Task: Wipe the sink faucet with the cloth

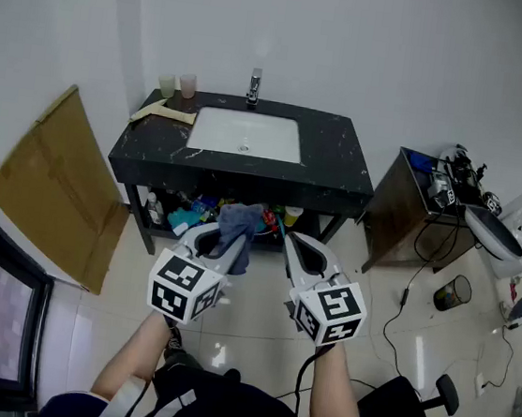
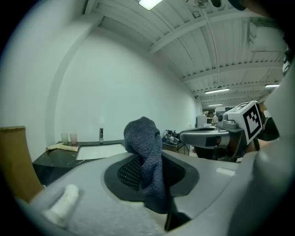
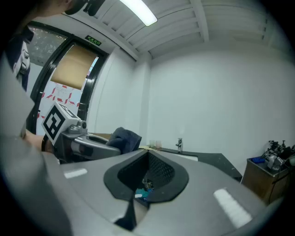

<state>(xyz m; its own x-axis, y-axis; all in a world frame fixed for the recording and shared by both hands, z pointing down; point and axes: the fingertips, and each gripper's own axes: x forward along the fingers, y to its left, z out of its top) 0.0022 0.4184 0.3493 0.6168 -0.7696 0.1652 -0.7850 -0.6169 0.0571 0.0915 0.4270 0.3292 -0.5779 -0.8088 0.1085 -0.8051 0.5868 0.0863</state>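
Left gripper (image 1: 221,245) clenched on the blue-grey cloth (image 1: 237,231), well apart from the faucet (image 1: 254,87) behind the sink (image 1: 246,135) in the black surface (image 1: 333,160). Right gripper (image 1: 301,253) closed, holding nothing.

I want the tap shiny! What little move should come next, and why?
Probably step forward and carry the left gripper toward the faucet. Its jaws are already shut on the cloth, so nothing needs picking up, but the faucet stands at the back of the counter, behind the basin, well beyond both grippers. The right gripper is shut and empty.
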